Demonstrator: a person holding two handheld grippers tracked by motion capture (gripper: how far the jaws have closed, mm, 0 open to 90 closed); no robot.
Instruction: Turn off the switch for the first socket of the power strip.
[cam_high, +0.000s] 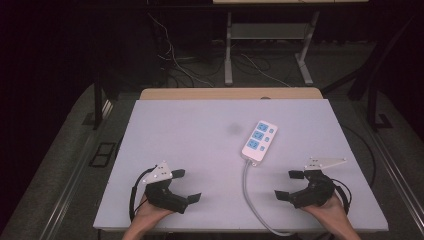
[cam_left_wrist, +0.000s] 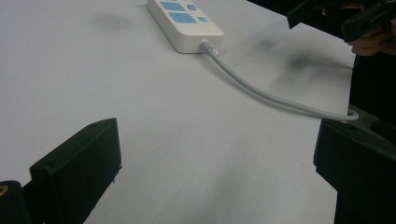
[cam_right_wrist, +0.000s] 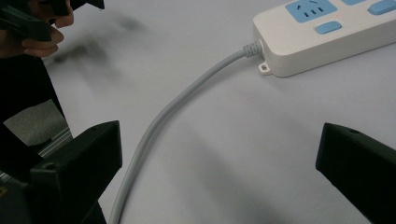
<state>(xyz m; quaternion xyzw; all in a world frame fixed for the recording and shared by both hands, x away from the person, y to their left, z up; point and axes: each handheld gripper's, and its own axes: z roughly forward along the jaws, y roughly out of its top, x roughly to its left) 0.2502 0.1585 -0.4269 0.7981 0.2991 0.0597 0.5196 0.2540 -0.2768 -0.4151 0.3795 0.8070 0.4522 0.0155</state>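
The power strip lies flat on the white table, right of the middle, its long axis running away from the person and slightly tilted. Its grey cord leaves the near end, curves toward the near edge and drops over it between the two hands. The strip looks like a rigid plastic box, light, with smooth sides that could slide on the tabletop when pushed; a grip across its narrow width, near the middle, would likely hold best. The cord looks springy and soft and may drag the strip round if pulled. The left gripper rests near the front left edge with its jaws spread wide and nothing between them, well apart from the strip. The right gripper sits at the front right, jaws likewise wide apart and empty, just right of the cord and nearer to the strip.
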